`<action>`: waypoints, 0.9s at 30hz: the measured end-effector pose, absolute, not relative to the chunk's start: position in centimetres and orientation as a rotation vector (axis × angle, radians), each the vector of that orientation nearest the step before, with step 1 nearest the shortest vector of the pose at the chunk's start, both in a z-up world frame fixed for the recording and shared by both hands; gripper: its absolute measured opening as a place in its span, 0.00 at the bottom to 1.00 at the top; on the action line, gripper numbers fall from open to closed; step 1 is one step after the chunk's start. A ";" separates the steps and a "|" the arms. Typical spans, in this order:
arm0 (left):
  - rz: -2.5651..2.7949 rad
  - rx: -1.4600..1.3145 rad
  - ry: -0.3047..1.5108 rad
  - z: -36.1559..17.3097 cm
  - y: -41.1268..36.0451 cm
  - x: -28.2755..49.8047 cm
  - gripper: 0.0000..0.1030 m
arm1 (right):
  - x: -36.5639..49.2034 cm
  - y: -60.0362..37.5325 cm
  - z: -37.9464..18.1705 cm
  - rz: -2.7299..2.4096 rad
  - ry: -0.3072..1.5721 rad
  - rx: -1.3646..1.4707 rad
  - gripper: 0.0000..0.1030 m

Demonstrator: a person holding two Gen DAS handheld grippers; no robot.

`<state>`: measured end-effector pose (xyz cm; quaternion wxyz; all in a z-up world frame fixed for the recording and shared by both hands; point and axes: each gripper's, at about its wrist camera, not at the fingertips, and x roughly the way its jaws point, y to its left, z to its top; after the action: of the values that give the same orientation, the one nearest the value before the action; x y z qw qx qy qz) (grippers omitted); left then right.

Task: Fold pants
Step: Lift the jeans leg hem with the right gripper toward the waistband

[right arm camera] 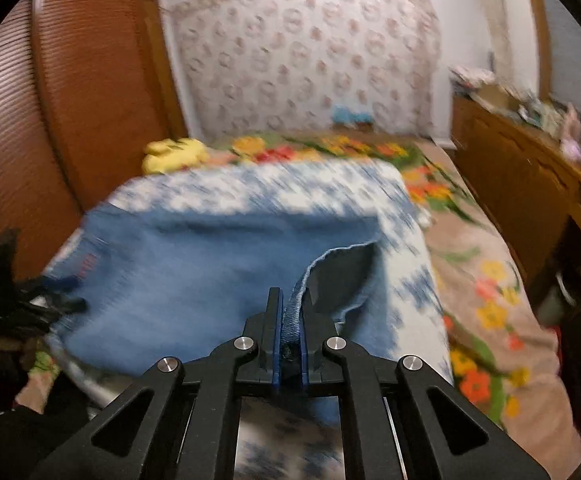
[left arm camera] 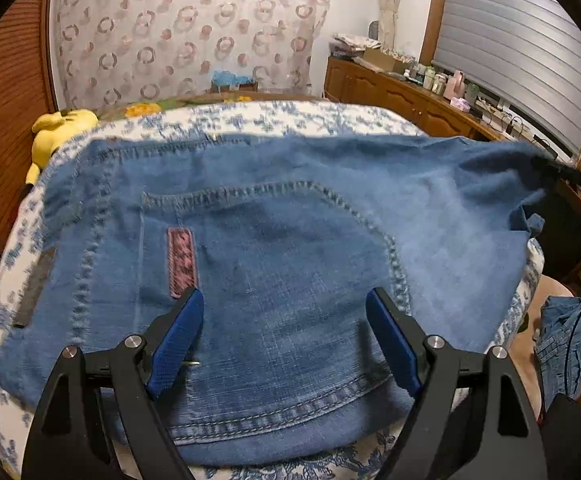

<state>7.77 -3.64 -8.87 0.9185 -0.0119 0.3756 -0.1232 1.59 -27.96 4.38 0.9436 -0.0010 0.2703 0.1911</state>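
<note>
Bedroom, patterned bed [left arm camera: 250, 118]: pants [left arm camera: 274, 248] spread centre frame, soft, heavy denim, best gripped at hems. Left tool [left arm camera: 284, 336] spread above them; right tool [right arm camera: 290, 332] pinching an edge.

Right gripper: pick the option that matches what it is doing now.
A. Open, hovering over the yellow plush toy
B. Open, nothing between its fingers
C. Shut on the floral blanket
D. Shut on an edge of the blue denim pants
D: the right gripper has its blue pads pinched on a folded hem of the blue denim pants.
</note>
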 end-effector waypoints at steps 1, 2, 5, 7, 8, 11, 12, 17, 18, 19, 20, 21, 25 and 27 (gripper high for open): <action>-0.249 -0.022 0.762 -8.5 -3.5 7.6 0.81 | 1.6 -27.0 5.4 0.424 0.533 -0.006 0.06; -0.246 -0.021 0.753 -8.0 -3.3 7.4 0.81 | 1.7 -25.9 6.3 0.459 0.516 -0.011 0.06; -0.230 -0.022 0.725 -6.8 -2.5 6.8 0.81 | 2.0 -22.6 8.3 0.541 0.480 -0.044 0.06; -0.215 -0.023 0.708 -6.0 -1.7 6.4 0.81 | 2.3 -20.6 9.2 0.589 0.462 -0.065 0.06; -0.210 -0.023 0.702 -5.6 -1.3 6.3 0.81 | 2.4 -19.3 9.8 0.612 0.450 -0.082 0.06; -0.185 -0.023 0.676 -4.6 -0.1 5.8 0.81 | 3.0 -16.6 10.9 0.667 0.421 -0.114 0.06; -0.178 -0.025 0.671 -4.4 0.3 5.6 0.81 | 3.2 -15.9 11.2 0.681 0.416 -0.120 0.06; -0.149 -0.030 0.650 -3.9 2.0 5.1 0.81 | 4.7 -12.9 12.3 0.748 0.411 -0.123 0.06; -0.143 -0.032 0.647 -3.8 2.4 5.0 0.81 | 5.3 -12.4 12.3 0.761 0.415 -0.119 0.06; -0.138 -0.033 0.646 -3.8 2.6 4.9 0.81 | 5.8 -11.9 12.4 0.774 0.418 -0.116 0.06; -0.133 -0.037 0.645 -3.8 3.0 4.8 0.81 | 6.2 -11.6 12.3 0.785 0.420 -0.114 0.06; -0.128 -0.041 0.645 -3.8 3.3 4.7 0.81 | 7.5 -11.4 12.0 0.794 0.423 -0.113 0.06; -0.111 -0.051 0.646 -3.9 3.9 4.5 0.81 | 8.4 -11.1 12.0 0.837 0.428 -0.117 0.06; -0.104 -0.058 0.649 -4.2 4.4 4.4 0.81 | 8.7 -11.7 11.6 0.855 0.436 -0.120 0.06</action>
<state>4.44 4.36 -4.17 0.9461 -0.0285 0.3185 -0.0512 8.67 -11.72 11.64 0.8852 -0.0577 0.2097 0.4112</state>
